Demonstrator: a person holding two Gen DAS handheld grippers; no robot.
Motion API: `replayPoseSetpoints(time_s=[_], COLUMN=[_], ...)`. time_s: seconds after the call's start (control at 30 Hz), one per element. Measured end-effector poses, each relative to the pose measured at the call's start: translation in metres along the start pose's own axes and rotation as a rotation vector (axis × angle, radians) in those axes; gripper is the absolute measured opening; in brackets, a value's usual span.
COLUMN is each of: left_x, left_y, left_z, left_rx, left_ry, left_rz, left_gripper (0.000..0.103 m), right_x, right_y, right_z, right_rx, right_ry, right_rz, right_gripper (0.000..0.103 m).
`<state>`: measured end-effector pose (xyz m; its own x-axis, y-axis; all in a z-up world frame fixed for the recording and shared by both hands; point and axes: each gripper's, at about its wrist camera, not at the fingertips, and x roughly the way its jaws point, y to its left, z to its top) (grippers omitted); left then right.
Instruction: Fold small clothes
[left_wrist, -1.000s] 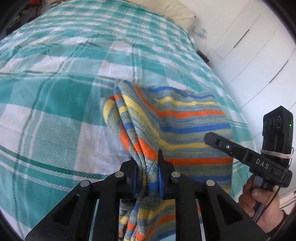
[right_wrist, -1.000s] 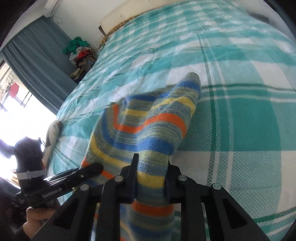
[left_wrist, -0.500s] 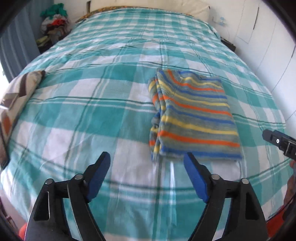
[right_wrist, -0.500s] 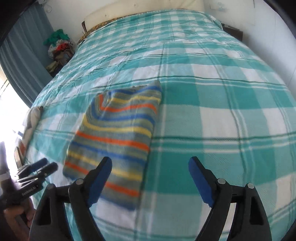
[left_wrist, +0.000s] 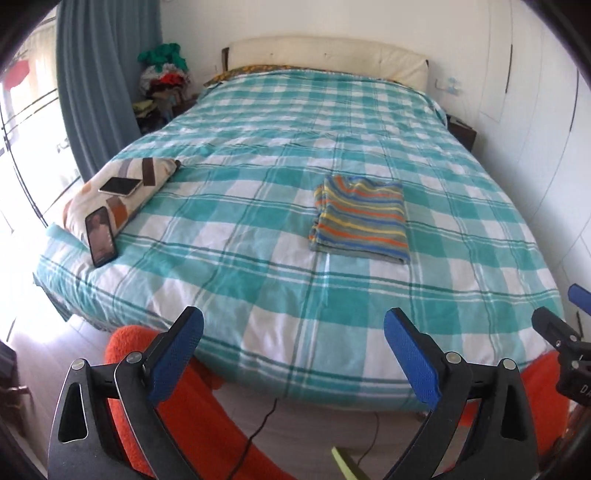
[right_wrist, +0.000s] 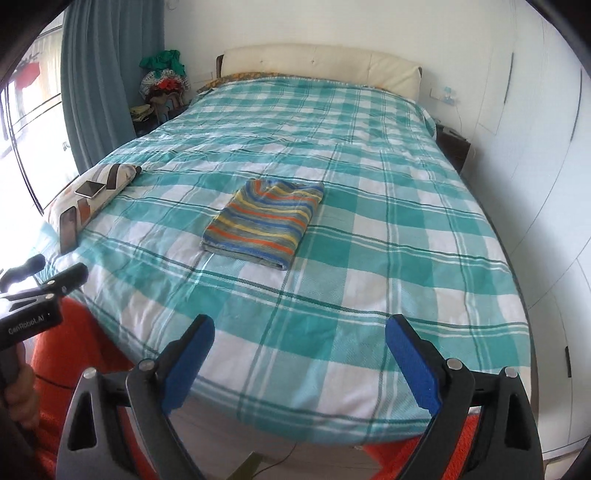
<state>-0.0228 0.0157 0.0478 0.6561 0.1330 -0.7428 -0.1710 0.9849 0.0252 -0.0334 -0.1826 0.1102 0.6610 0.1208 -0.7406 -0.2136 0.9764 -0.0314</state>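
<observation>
Lying folded into a flat rectangle, the striped garment (left_wrist: 360, 219) rests on the teal-and-white checked bedcover (left_wrist: 258, 280), about mid-bed, toward the right in the left wrist view and near centre in the right wrist view. Stripes orange, yellow, blue, grey. Layered edges show along its left side.

Left gripper (left_wrist: 293, 352): jaws wide, having just been opening; nothing between the blue pads, only bedcover and floor behind them. Well apart from the garment, back past the foot of the bed.

Right gripper (right_wrist: 299, 360): jaws wide too, also just opened, nothing between them. Likewise back at the foot of the bed, clear of the garment.

Each gripper shows at the edge of the other's view; a hand (right_wrist: 20, 391) grips the left one's handle.

Left edge of bed: patterned pillow (left_wrist: 122, 192) with a phone (left_wrist: 120, 185) lying on it, second phone (left_wrist: 101, 236) propped against it. Cream headboard (left_wrist: 328, 55) at far end. Blue curtain (left_wrist: 103, 81) by the window.
</observation>
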Motion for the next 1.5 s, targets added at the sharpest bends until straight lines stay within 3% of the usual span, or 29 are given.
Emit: replayPoseSetpoints(time_s=[0.17, 0.33, 0.77, 1.5], left_x=[-0.028, -0.042, -0.057, -0.050], left_y=[-0.015, -0.012, -0.019, -0.017], left_z=[-0.011, -0.027, -0.026, -0.024], left_rx=[0.208, 0.183, 0.176, 0.132], left_ry=[-0.014, 0.025, -0.029, -0.015], left_rz=[0.005, -0.018, 0.012, -0.005], left_gripper=[0.099, 0.099, 0.099, 0.099], right_x=[-0.042, -0.064, -0.065, -0.066], right_y=[0.017, 0.026, 0.021, 0.023], right_z=[-0.012, -0.023, -0.025, -0.020], right_rx=[-0.024, -0.074, -0.059, -0.063], right_ry=[-0.015, -0.033, -0.047, -0.040], right_rz=[0.040, 0.013, -0.011, -0.051], right_gripper=[0.093, 0.093, 0.093, 0.093])
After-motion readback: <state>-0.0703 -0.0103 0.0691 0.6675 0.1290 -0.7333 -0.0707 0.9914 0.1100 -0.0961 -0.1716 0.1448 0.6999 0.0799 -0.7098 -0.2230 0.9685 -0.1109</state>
